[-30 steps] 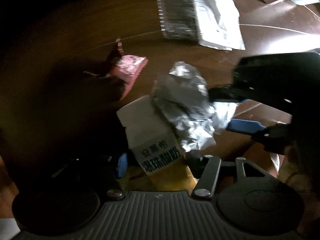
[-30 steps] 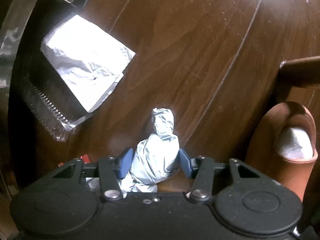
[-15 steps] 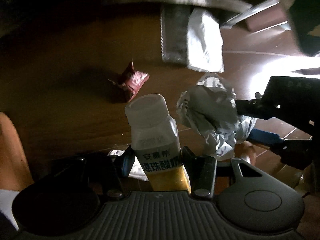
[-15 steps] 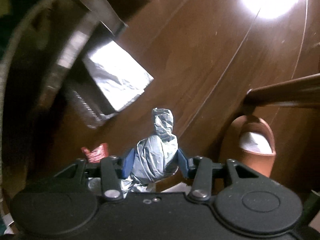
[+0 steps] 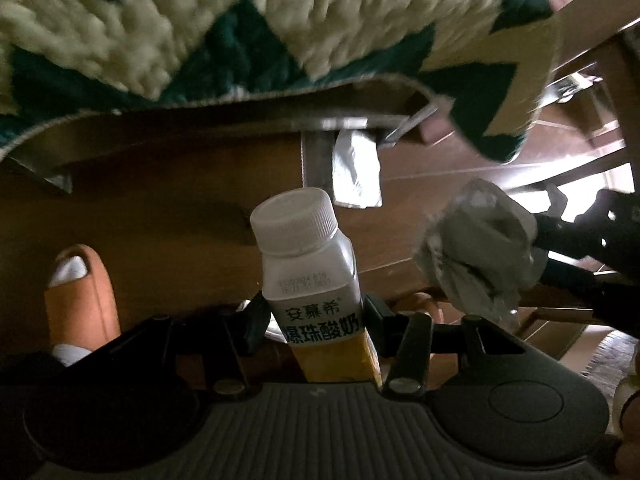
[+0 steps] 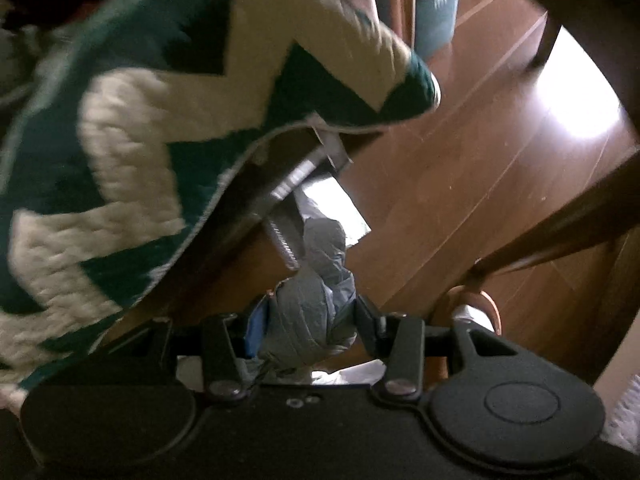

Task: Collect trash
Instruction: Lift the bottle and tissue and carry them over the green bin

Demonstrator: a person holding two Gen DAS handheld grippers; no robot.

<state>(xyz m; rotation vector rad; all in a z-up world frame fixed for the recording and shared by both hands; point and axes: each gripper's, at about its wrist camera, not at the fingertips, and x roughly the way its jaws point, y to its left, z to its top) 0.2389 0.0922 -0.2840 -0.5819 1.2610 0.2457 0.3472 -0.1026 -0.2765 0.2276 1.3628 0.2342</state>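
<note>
Tongs of the left gripper (image 5: 314, 316) pinch a white-capped yogurt bottle (image 5: 310, 276) upright above the wooden floor (image 5: 168, 200). At its 3 o'clock, the right tongs (image 6: 310, 316) clamp a crumpled foil wad (image 6: 310, 320). A green-and-cream blanket (image 5: 240, 20) hangs at 12 o'clock, an orange slipper (image 5: 80, 296) at 9.

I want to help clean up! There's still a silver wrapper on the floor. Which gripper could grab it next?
Neither yet: the left gripper is shut on the yogurt bottle, the right gripper on crumpled paper. The silver wrapper looks nearer the right.
</note>
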